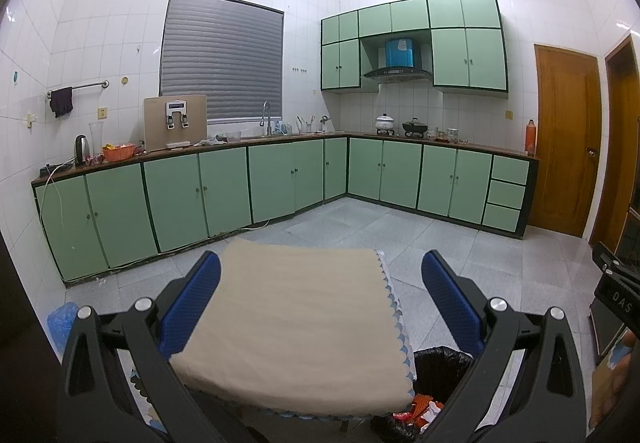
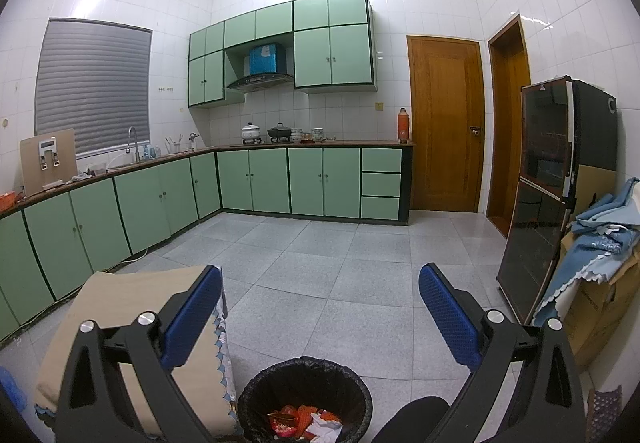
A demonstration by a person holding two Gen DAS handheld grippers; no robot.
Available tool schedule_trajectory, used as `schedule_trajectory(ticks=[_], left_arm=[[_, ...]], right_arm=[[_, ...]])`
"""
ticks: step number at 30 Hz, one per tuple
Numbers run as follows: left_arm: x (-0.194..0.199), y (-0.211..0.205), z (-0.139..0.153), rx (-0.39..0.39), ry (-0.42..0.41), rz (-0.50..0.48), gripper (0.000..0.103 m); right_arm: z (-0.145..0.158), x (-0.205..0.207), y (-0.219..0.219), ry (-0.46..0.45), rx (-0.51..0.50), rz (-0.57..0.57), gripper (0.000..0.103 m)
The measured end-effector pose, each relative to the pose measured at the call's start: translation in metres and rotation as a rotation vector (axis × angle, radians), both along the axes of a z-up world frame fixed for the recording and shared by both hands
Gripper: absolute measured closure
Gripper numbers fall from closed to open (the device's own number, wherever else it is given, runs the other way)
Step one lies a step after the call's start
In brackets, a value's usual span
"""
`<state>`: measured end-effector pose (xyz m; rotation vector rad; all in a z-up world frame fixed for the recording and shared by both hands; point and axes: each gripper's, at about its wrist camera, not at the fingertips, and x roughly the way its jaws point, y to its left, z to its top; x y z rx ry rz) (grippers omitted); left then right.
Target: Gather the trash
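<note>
Both grippers are hovering with jaws spread wide and gripping nothing, the left gripper (image 1: 320, 307) hanging over the cloth-covered surface (image 1: 296, 323), the right gripper (image 2: 320, 317) aiming above the black-lined trash bin (image 2: 256, 399). Crumpled red, orange and white trash (image 2: 304, 419) is lying inside the bin, which is standing on the floor just beside the surface's scalloped edge. No loose litter is showing on the cream cloth, so the collecting appears to be at or near its end; any next move would call for scanning the floor and surface for remaining scraps before reaching. Around them, a white-tiled kitchen is running in an L of green cabinets (image 2: 264, 179), with a shuttered window (image 1: 222, 59), a wooden door (image 2: 444, 123) and a dark glass-fronted cabinet (image 2: 540, 195) standing on the right.
</note>
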<state>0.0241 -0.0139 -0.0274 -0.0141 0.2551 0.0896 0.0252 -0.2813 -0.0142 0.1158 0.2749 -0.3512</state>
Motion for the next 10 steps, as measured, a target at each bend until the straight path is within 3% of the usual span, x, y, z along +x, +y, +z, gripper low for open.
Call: schedule_trajectory(ticks=[10], left_arm=[[0.0014,0.0008,-0.0001,0.001,0.017,-0.009,0.006]], right_arm=[[0.0002,0.0010,-0.0039,0.005,0.001,-0.002,0.006]])
